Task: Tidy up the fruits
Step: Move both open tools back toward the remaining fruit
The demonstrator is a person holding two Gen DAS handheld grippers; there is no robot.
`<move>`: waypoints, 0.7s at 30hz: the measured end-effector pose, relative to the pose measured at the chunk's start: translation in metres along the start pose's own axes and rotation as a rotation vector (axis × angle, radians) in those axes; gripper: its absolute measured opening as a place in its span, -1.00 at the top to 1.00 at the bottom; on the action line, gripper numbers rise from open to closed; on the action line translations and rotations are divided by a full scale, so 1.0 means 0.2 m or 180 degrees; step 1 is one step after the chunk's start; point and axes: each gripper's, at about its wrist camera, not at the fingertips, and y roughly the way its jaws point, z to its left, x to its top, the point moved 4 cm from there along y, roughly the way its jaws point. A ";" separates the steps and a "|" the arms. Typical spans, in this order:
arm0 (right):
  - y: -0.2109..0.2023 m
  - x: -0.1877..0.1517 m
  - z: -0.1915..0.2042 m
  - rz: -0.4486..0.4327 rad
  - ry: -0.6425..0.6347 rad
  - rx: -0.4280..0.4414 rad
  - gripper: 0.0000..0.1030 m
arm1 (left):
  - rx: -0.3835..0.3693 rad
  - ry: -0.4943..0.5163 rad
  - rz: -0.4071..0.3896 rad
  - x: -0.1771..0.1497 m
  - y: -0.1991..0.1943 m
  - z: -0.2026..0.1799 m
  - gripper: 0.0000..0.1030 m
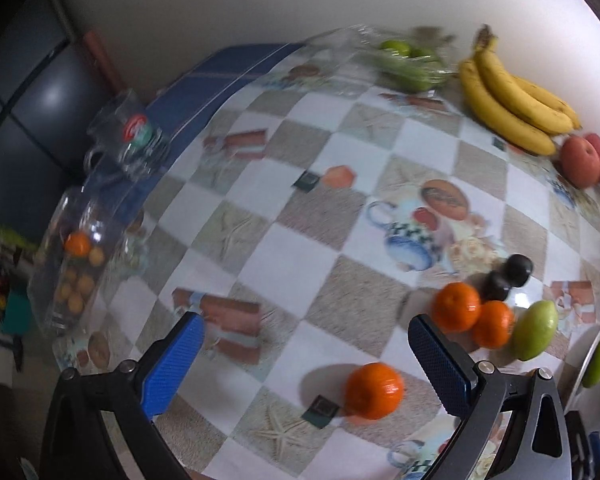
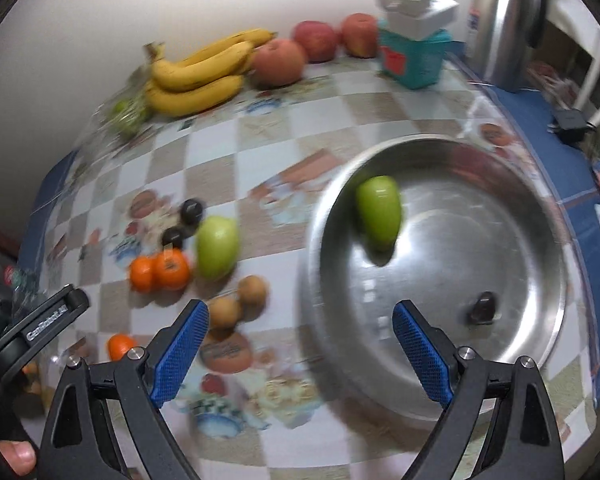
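Observation:
My left gripper hangs open over the checked tablecloth, nothing between its blue pads. A lone orange lies just inside its right finger. Two more oranges, two dark plums and a green pear cluster to the right. My right gripper is open and empty above the rim of a steel bowl, which holds a green pear and a dark plum. Left of the bowl lie a green pear, oranges, two brown fruits and plums.
Bananas, red apples and a bag of green fruit line the wall. A teal box and steel kettle stand at the back right. Glass mugs and a clear jar crowd the table's left edge.

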 end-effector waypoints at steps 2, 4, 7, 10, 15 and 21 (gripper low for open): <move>0.02 -0.02 0.05 0.0052 -0.0068 0.0099 -0.82 | -0.0006 -0.0063 0.0031 -0.01 0.01 0.04 -1.00; 0.04 -0.04 0.11 0.0116 -0.0160 0.0170 -0.82 | -0.0003 -0.0112 0.0037 -0.01 0.02 0.08 -1.00; 0.05 -0.05 0.17 0.0143 -0.0271 0.0263 -0.81 | -0.0030 -0.0185 0.0052 -0.02 0.02 0.13 -1.00; 0.05 -0.05 0.20 0.0112 -0.0241 0.0395 -0.81 | -0.0077 -0.0278 0.0082 -0.03 0.03 0.18 -1.00; 0.07 -0.03 0.18 0.0062 -0.0216 0.0384 -0.81 | -0.0269 -0.0407 0.0112 -0.05 0.04 0.22 -1.00; 0.18 -0.06 0.16 0.0248 -0.0145 0.0418 -0.81 | -0.0459 -0.0286 0.0246 -0.08 0.09 0.12 -1.00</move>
